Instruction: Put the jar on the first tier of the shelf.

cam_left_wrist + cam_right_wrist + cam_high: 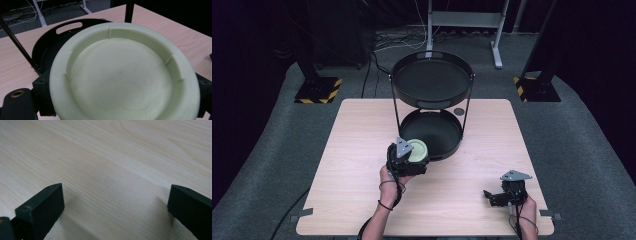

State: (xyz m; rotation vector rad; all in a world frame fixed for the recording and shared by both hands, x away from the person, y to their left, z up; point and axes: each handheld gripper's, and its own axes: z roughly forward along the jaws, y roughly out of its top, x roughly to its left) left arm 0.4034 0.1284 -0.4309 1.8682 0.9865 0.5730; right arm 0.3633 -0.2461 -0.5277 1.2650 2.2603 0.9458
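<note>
— Two grippers in your hands; what has your left gripper (412, 159) got?

— Its jaws are clamped on a pale green plate (416, 149), one jaw at each side of the rim. In the left gripper view the plate (122, 75) faces you hollow side up, with four small ribs inside its rim.

— Where does that put the plate?

— Near the table's (362, 150) middle, just at the 7 o'clock edge of the lower black tray (432, 131) of your two-tier stand, partly over that rim. The upper tray (432, 80) sits above it on thin rods.

— And your right gripper (497, 197)?

— Spread wide with nothing between the jaws, low over bare wood at the table's 4 o'clock corner, well apart from the plate.
</note>
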